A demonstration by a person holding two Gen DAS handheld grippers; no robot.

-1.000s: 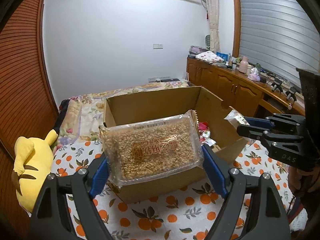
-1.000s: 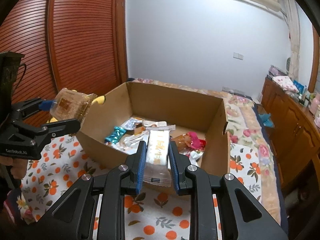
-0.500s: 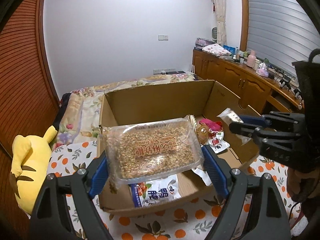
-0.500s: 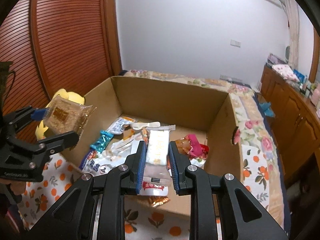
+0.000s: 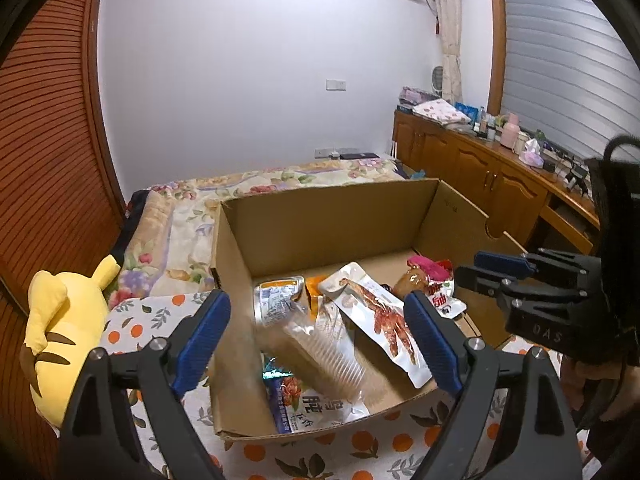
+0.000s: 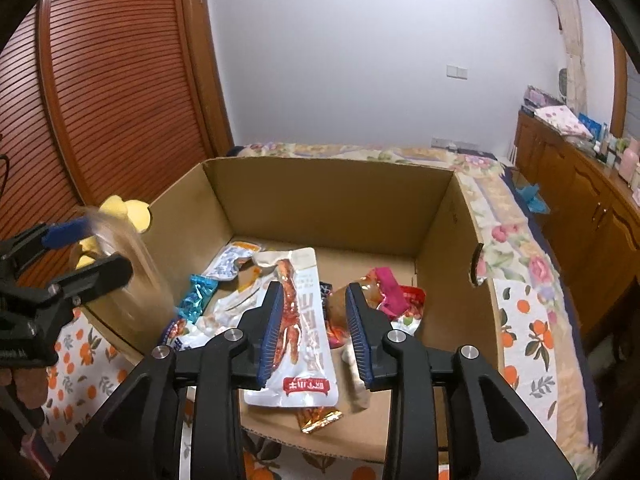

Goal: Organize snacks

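An open cardboard box (image 5: pixel 328 208) (image 6: pixel 328 200) with several snack packets in it stands on an orange-print cloth. My left gripper (image 5: pixel 316 340) (image 6: pixel 80 254) hangs over the box's near left part, its jaws opening. The clear pack of sesame candy (image 5: pixel 316 356) (image 6: pixel 132 280) is a blur below the blue pads, free of them and dropping into the box. My right gripper (image 6: pixel 316 328) (image 5: pixel 492 272) is over the box's right side, jaws also opening. The white chicken-foot packet (image 6: pixel 304 340) (image 5: pixel 376 320) lies in the box under it, clear of both pads.
A yellow plush toy (image 5: pixel 60 328) lies left of the box. Behind the box is a bed with a flowered quilt (image 5: pixel 280 176). Wooden cabinets (image 5: pixel 480 176) with bottles on top run along the right wall. A slatted wooden door (image 6: pixel 100 100) fills the left.
Both grippers moved in over the box. The left jaws let go of the sesame candy pack, which now falls. The right jaws parted and the white packet dropped into the box.
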